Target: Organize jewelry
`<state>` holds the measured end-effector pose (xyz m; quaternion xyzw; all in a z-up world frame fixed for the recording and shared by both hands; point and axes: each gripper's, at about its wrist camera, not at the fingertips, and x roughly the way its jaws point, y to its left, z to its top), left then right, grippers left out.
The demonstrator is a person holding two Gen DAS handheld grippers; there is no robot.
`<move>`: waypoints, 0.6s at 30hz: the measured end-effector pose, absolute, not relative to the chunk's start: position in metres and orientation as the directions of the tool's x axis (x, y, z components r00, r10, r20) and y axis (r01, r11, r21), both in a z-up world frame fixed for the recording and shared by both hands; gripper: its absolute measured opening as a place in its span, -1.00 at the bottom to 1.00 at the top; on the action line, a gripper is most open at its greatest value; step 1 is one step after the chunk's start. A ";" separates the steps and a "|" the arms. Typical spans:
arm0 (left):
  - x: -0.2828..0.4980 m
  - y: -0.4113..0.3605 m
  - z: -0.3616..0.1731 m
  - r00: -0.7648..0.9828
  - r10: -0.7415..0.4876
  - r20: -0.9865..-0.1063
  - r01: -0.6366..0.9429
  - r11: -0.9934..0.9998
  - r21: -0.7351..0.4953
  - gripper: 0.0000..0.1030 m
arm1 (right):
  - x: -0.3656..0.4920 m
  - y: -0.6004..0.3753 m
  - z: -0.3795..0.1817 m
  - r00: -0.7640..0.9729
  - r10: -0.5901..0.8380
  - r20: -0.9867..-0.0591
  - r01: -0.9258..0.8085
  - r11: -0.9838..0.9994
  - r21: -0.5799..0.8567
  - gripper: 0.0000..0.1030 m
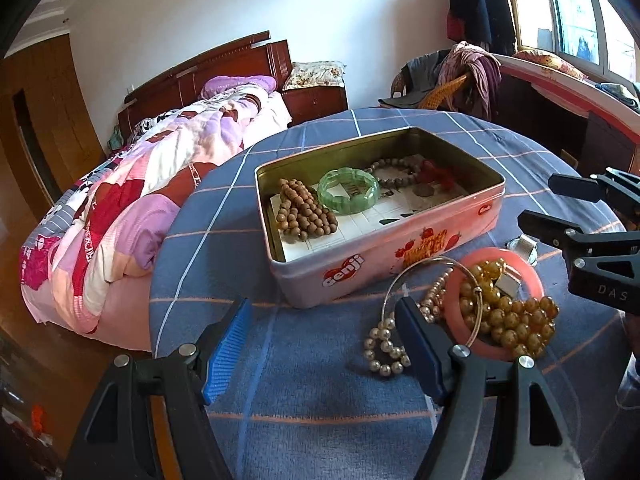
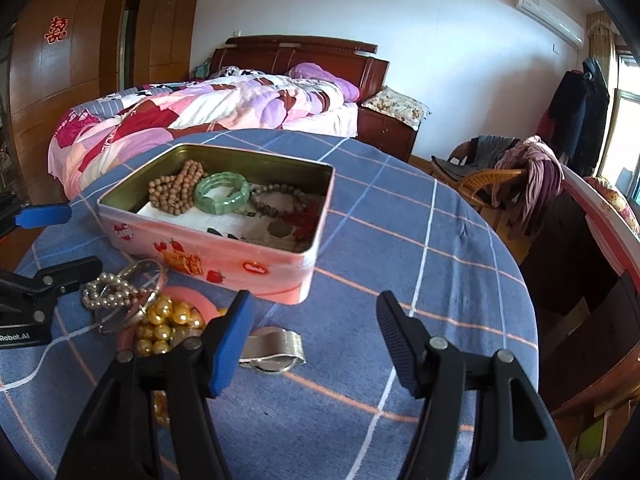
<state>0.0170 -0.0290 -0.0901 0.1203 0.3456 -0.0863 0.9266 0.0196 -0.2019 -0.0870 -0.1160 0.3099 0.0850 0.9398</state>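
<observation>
Two claws hover spread and empty over my table. My left gripper (image 1: 324, 320) is nearest the loose heap: the pearl bracelet (image 1: 386, 350) lies touching its right finger, the silver bangle (image 1: 432, 300) and pink ring (image 1: 494, 304) with amber beads (image 1: 508, 316) just right of that. My right gripper (image 2: 314, 314) has the watch (image 2: 276, 350) just beside its left finger, its band running crosswise. Ahead of both sits the open tin (image 1: 384, 256), holding wooden beads (image 1: 304, 216), a green bangle (image 1: 349, 196), a grey bead strand (image 1: 396, 172) and something red (image 1: 436, 174). I judge the pearls go next, left claw shifting right.
</observation>
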 end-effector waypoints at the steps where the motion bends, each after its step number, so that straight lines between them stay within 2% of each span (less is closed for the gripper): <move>1: 0.017 -0.029 -0.090 0.748 -0.073 -0.660 0.240 0.957 0.165 0.43 | 0.019 -0.204 -0.087 0.794 0.076 -0.603 -0.224 0.959 -0.173 0.29; 10: 0.014 -0.033 -0.086 0.753 -0.092 -0.651 0.251 0.955 0.156 0.43 | 0.019 -0.233 -0.094 0.765 0.048 -0.642 -0.172 0.976 -0.132 0.29; 18: 0.016 -0.035 -0.091 0.741 -0.099 -0.664 0.259 0.955 0.147 0.43 | 0.020 -0.214 -0.097 0.723 0.119 -0.681 -0.253 0.962 -0.101 0.27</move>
